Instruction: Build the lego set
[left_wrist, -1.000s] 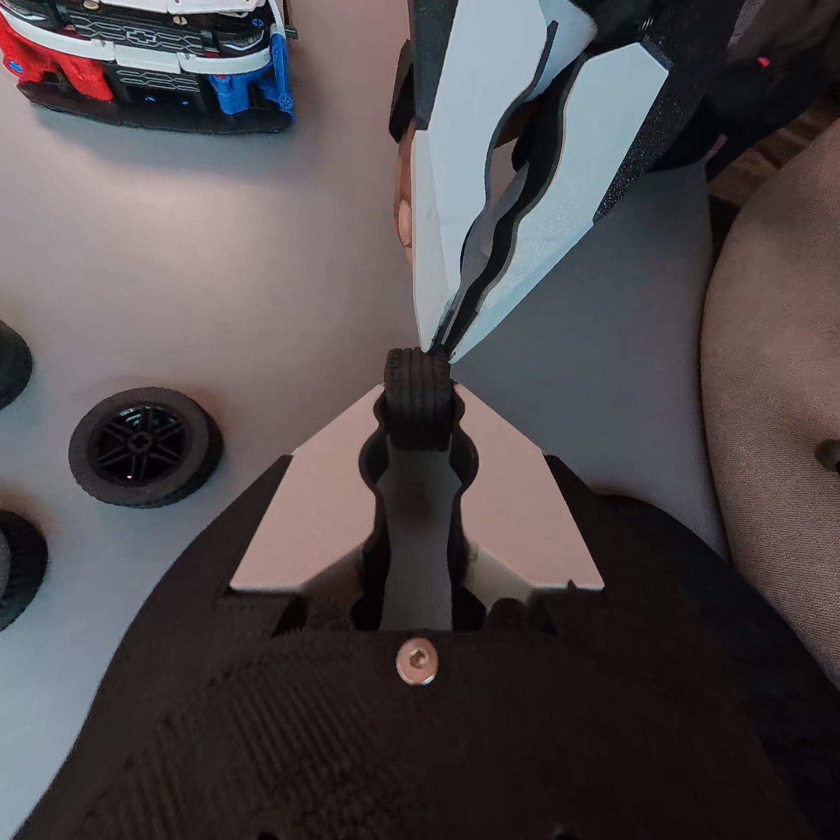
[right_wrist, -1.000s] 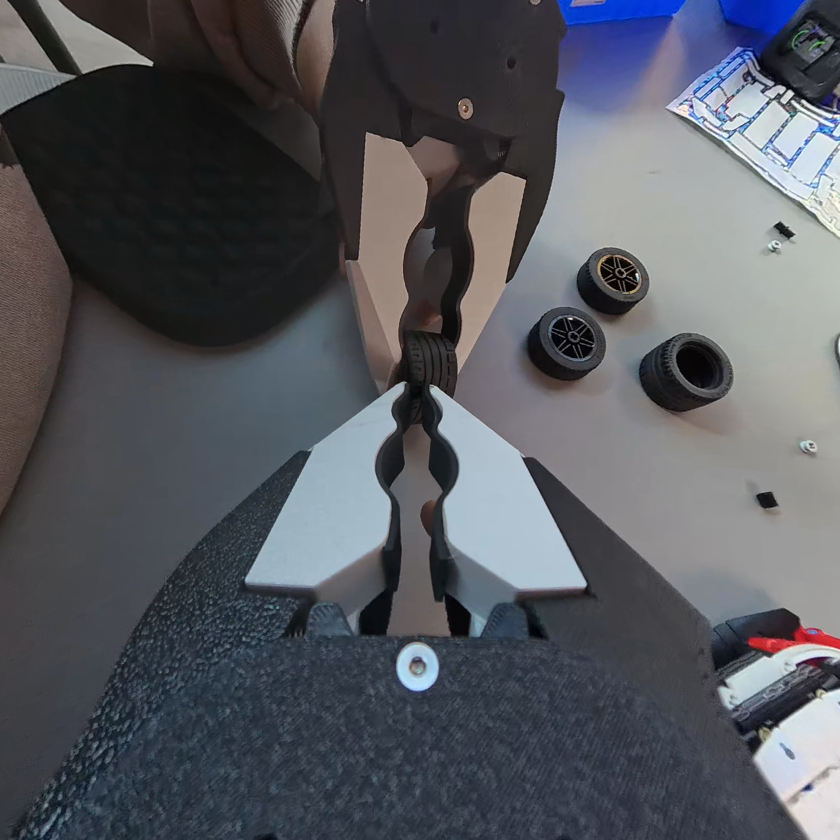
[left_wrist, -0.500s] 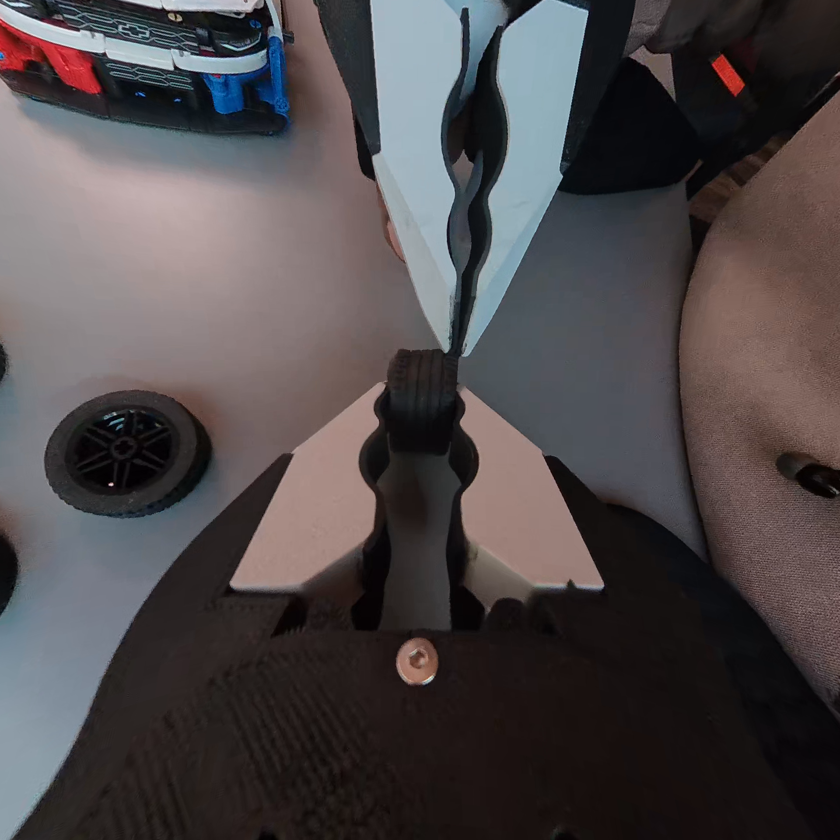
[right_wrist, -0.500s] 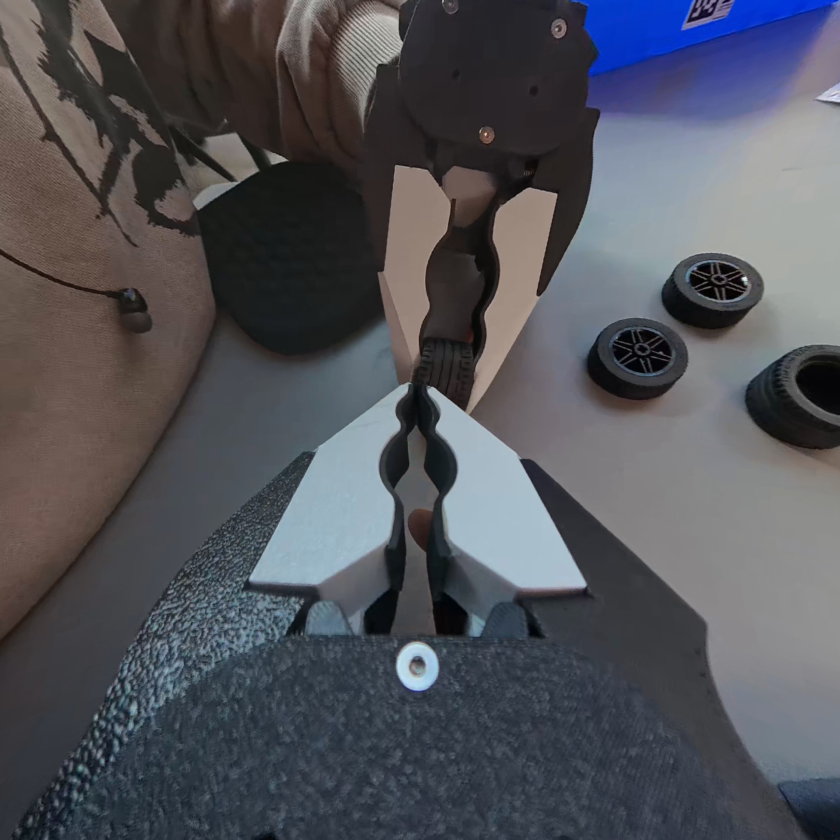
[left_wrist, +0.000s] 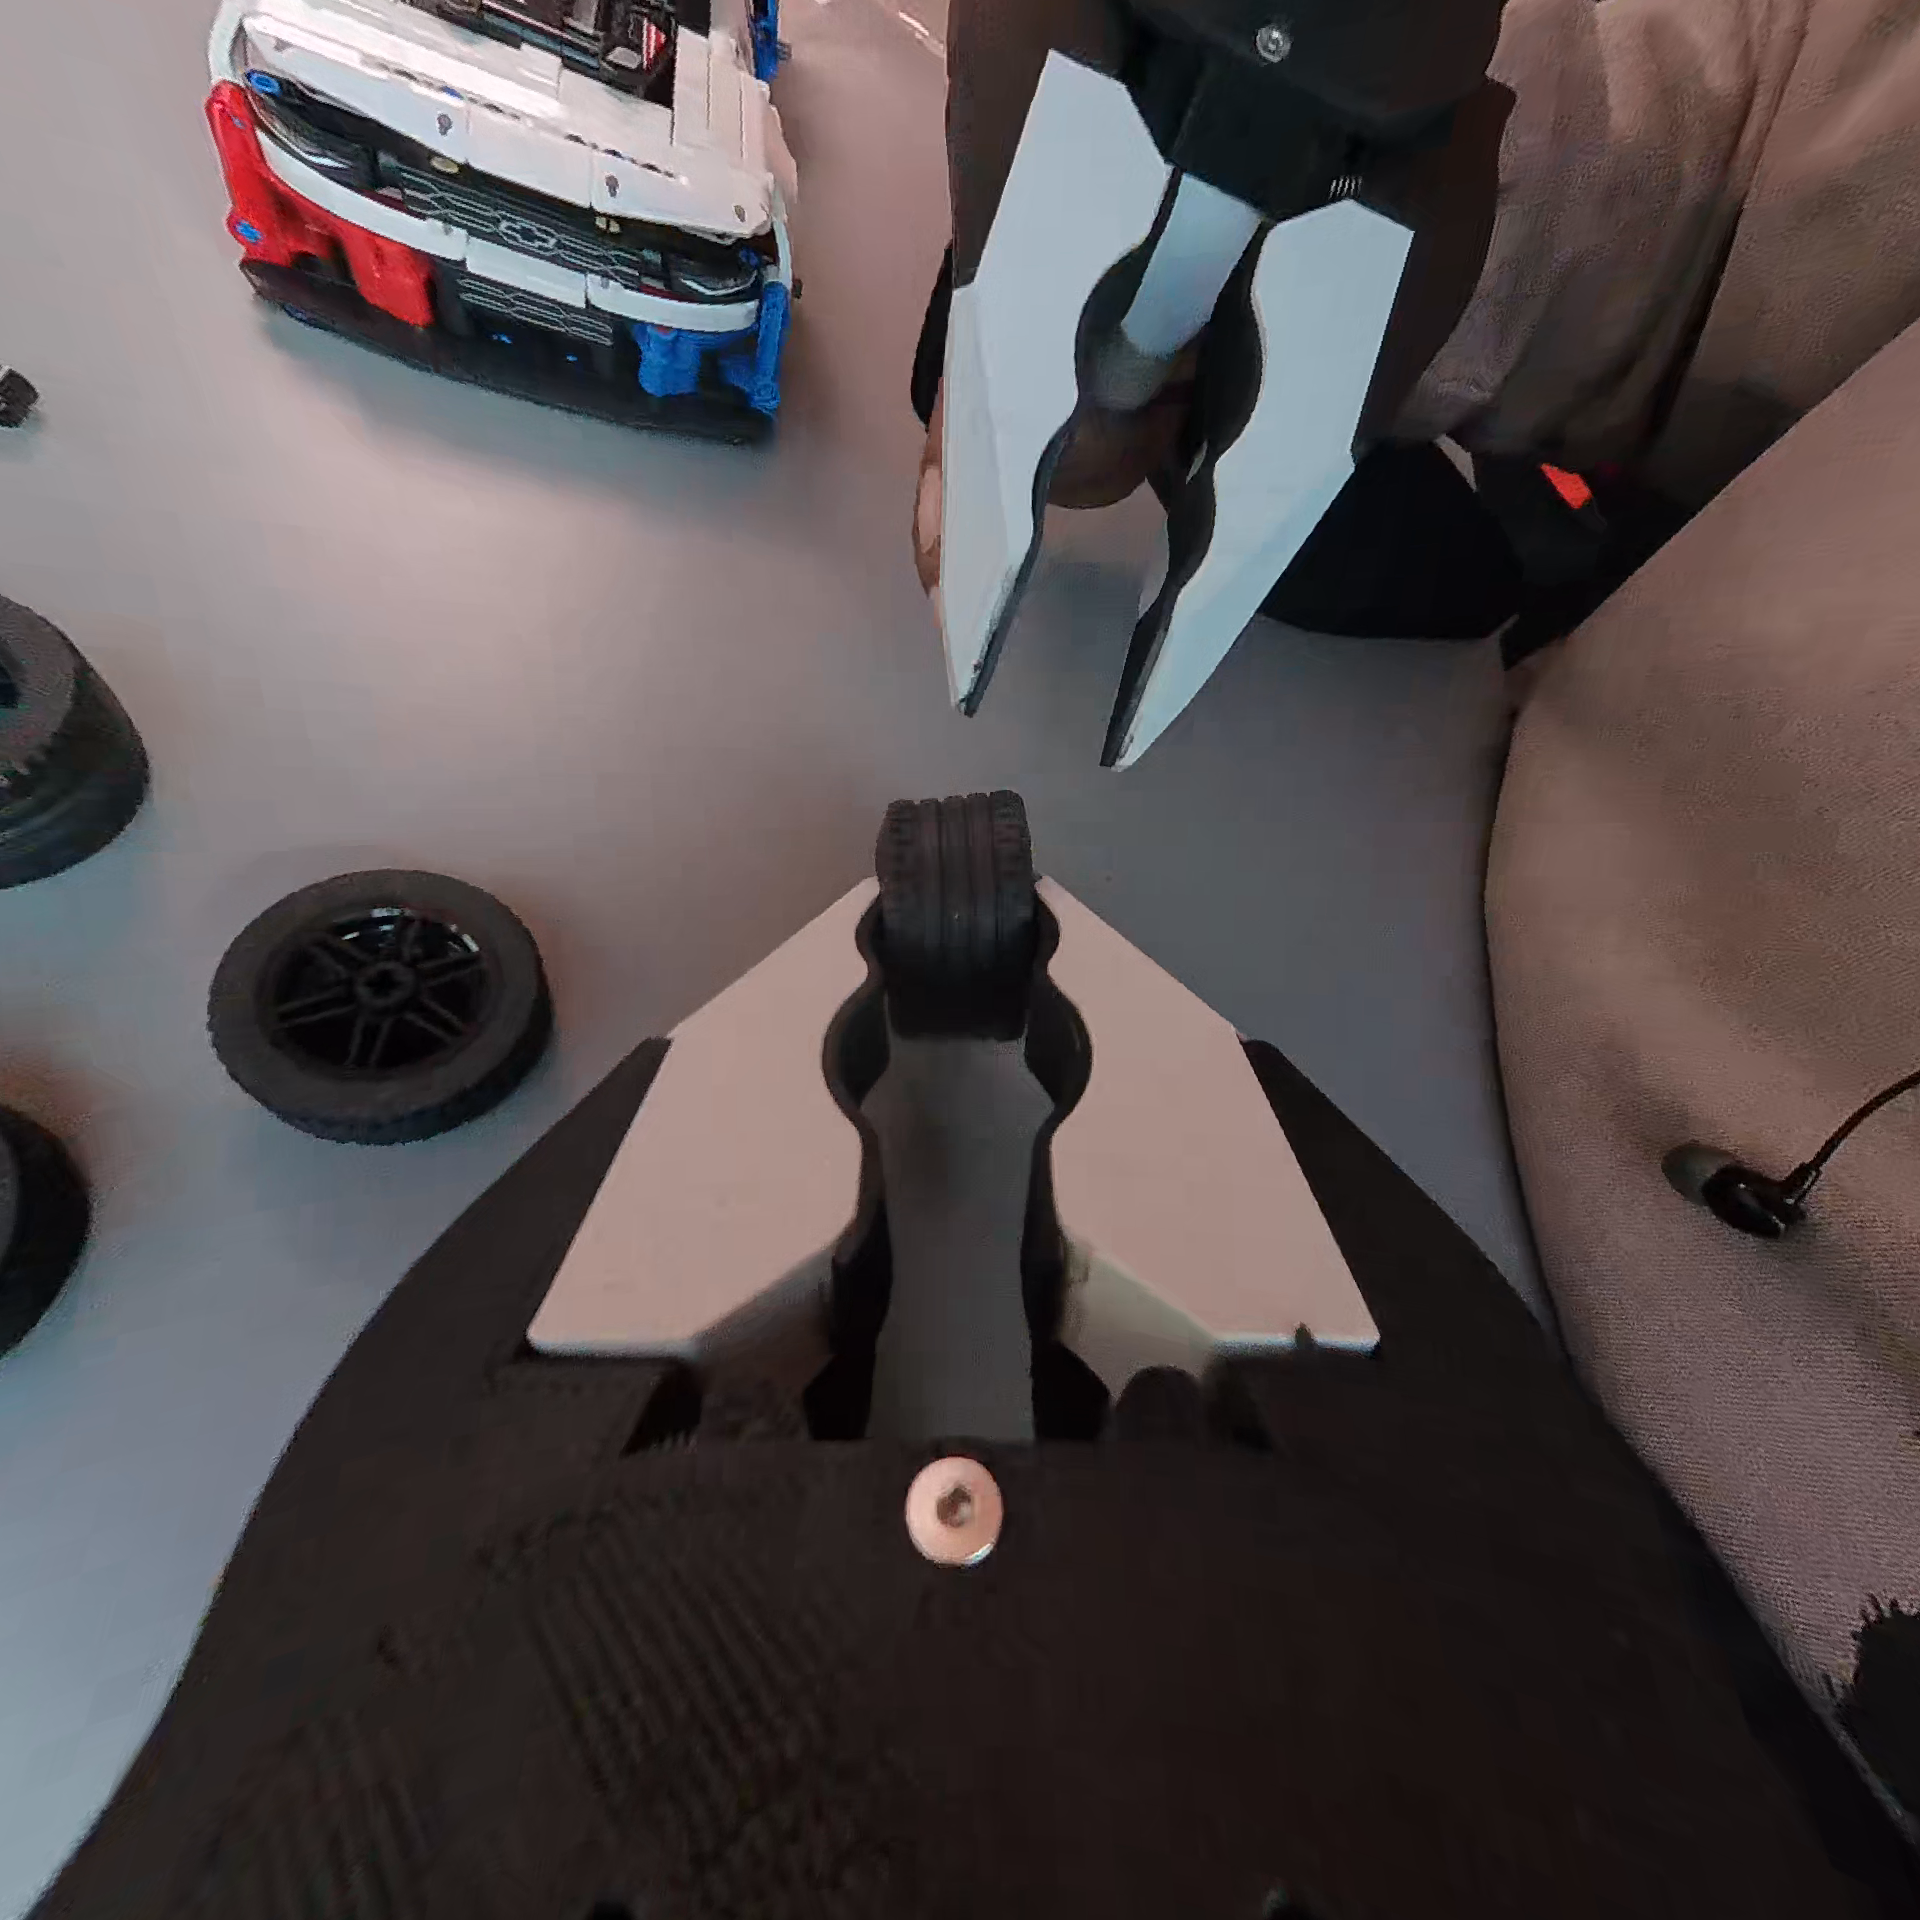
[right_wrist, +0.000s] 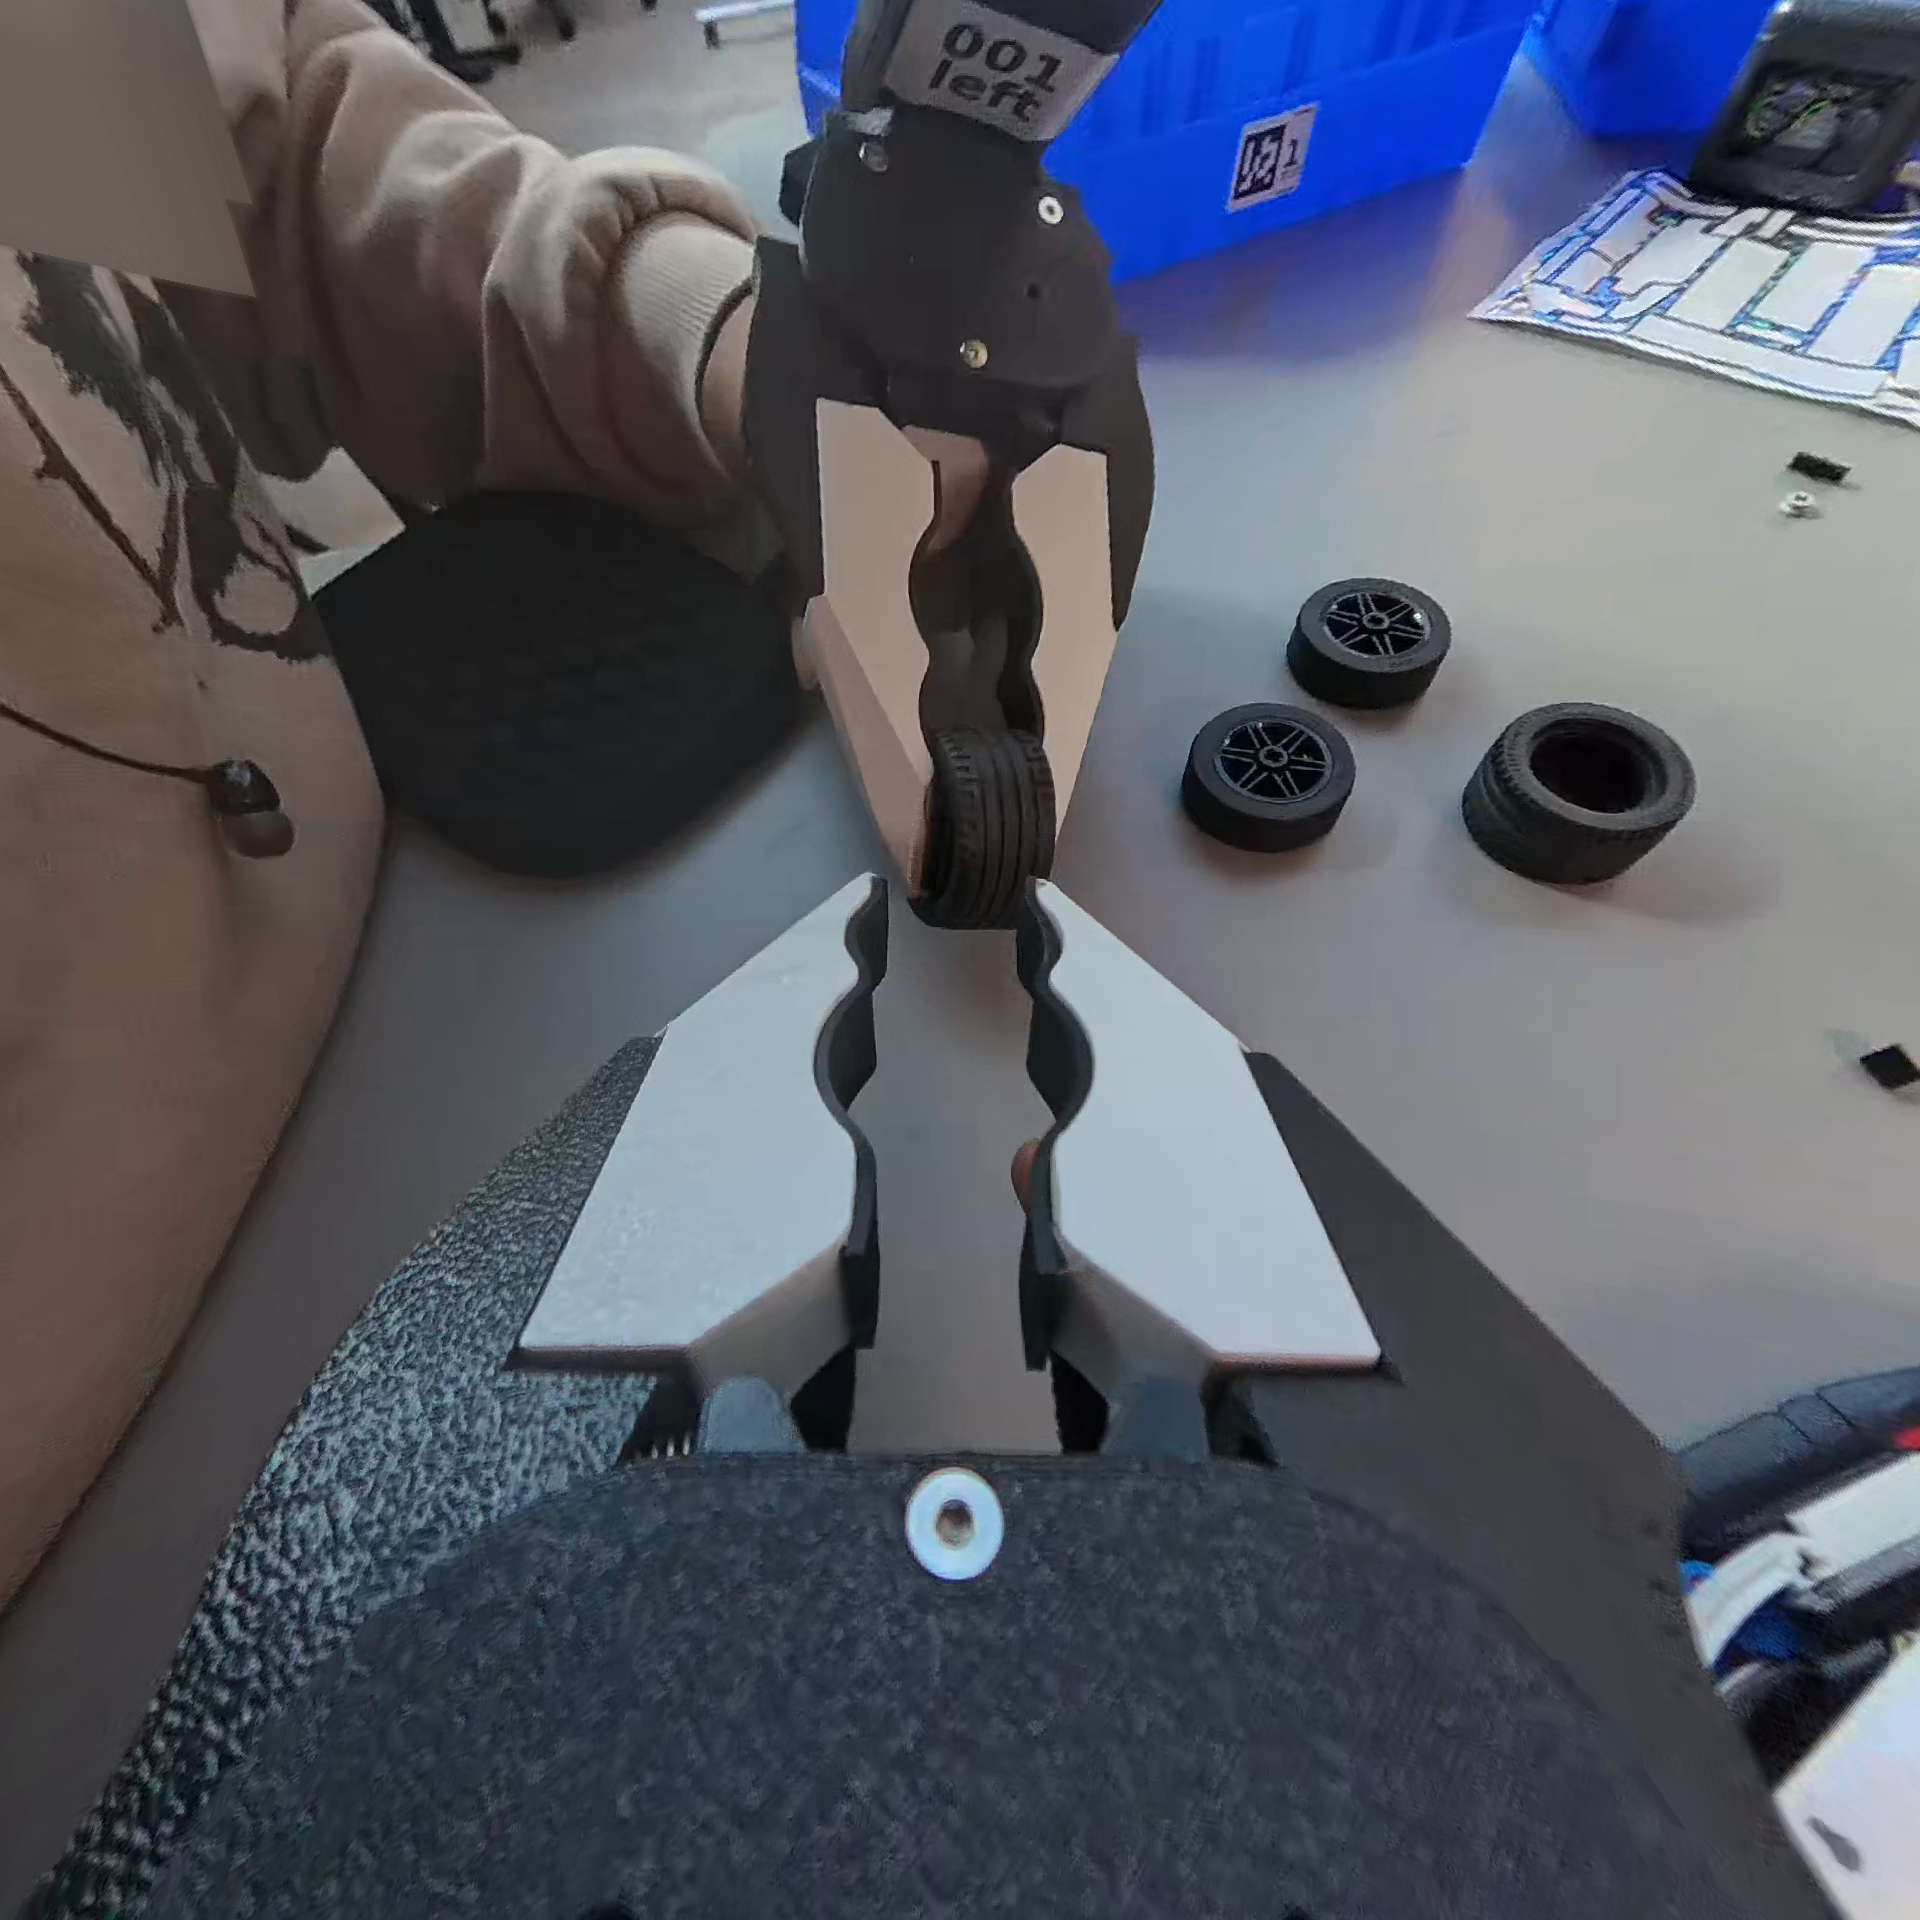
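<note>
Right gripper (right_wrist: 956, 899) has let go and parted; left gripper (left_wrist: 956, 894) pinches tyre (left_wrist: 956, 914), next needs a rim

Two grippers: left gripper (left_wrist: 956, 883), right gripper (right_wrist: 956, 894). Three rimmed wheels, one (right_wrist: 1268, 774) on the table. One bare tyre (right_wrist: 1577, 792). One car model (left_wrist: 509, 208). Two blue bins (right_wrist: 1299, 114).

The left gripper (left_wrist: 956, 883) pointed forward with its two fingers squeezed tight on something small at their tips. The right gripper (right_wrist: 956, 894) faced it, tip to tip, very near but not touching. Its fingers (right_wrist: 727, 1143) stood apart with a clear gap. A sleeved arm (right_wrist: 499, 312) held the left one
</note>
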